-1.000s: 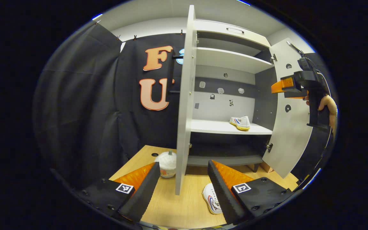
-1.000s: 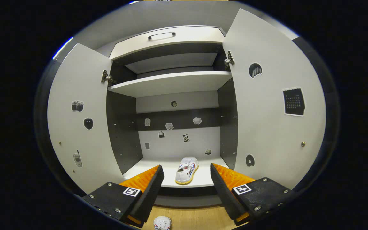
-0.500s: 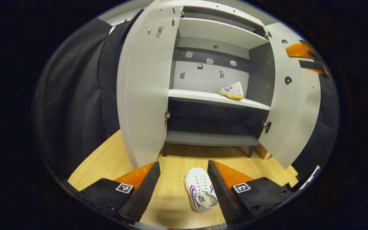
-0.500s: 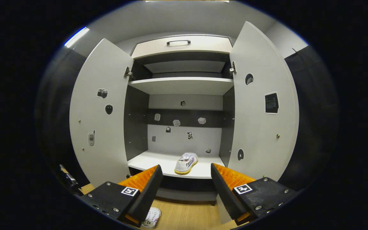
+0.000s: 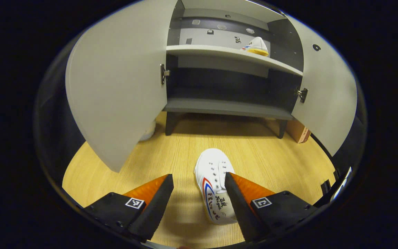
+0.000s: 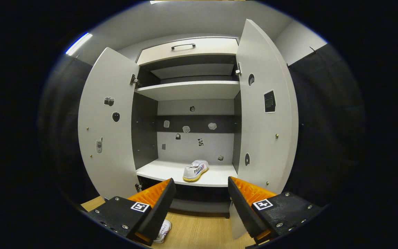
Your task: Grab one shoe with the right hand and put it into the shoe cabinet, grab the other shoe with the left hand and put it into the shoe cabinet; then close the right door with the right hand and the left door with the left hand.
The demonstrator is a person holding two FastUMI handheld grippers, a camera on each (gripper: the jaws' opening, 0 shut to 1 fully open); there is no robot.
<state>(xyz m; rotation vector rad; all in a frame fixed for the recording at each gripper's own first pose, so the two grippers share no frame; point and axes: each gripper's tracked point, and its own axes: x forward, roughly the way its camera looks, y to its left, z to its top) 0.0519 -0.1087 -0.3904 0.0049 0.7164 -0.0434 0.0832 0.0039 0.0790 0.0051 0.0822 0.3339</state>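
Left hand-held gripper [image 5: 199, 197] over one floor shoe [image 5: 215, 185]

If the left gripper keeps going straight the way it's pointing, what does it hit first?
Most likely the white shoe on the wooden floor. It lies just ahead of the open left gripper, close by one finger; depth is uncertain.

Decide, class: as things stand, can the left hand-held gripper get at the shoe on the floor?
Probably yes. The left hand-held gripper is open, and the shoe on the floor lies just ahead, beside one finger, with bare wooden floor around it. Both cabinet doors stand clear of that path.
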